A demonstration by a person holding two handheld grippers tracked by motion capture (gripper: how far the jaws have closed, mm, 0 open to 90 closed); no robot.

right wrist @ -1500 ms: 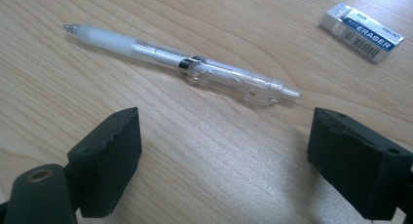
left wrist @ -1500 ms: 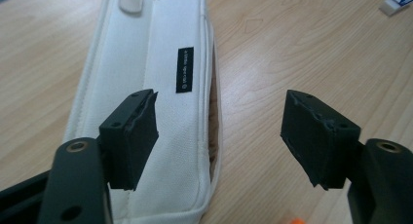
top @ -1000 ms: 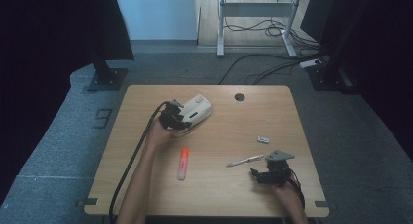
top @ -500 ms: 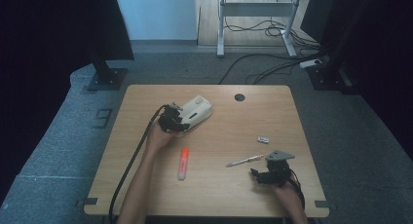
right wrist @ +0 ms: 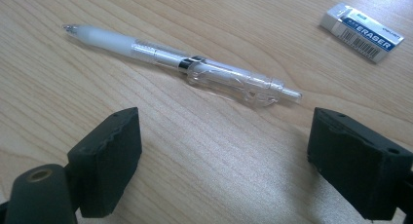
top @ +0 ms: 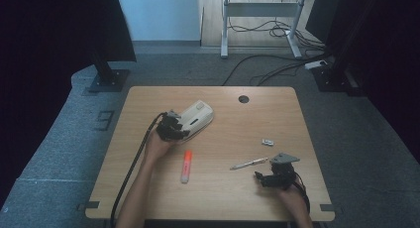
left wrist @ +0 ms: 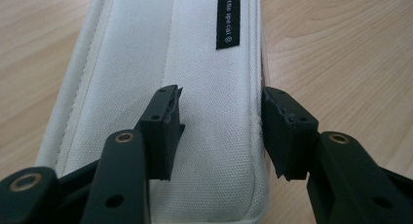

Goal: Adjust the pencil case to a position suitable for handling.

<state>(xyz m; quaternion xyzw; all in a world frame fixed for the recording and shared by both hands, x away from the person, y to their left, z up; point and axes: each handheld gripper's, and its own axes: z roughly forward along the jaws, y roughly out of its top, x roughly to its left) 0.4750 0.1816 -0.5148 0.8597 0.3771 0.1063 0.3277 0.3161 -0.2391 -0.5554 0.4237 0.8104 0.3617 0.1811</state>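
Grippers are held over a wooden desk (top: 148, 198), one in each hand. In the high view, the left gripper (top: 174, 125) is seen at about 10 o'clock from the middle of the desk. It is set at the near end of a white pencil case (top: 198, 116), which lies flat on the desk and points toward 2 o'clock.

In the left gripper view, the white pencil case (left wrist: 160, 78) is seen between the two black jaws of the left gripper (left wrist: 221, 131). One jaw lies on the cloth top of the case, and the other is set against the case's side seam. The jaws have just been closing, with the case between them. It cannot be told if the case is pinched yet. A small black label (left wrist: 228, 19) is sewn on the case, at 12 o'clock from the jaws.

An orange marker (top: 186, 166) lies on the desk at 6 o'clock from the case, apart from it.

The right gripper (top: 271, 178) is seen at about 4 o'clock from the middle of the desk. Its jaws are spread wide and nothing is held between them. In the right gripper view, a clear pen (right wrist: 180, 65) lies on the desk at 12 o'clock from the right gripper (right wrist: 224, 160), just past the jaws and not touched. A small white eraser (right wrist: 362, 31) lies at 2 o'clock, farther off.
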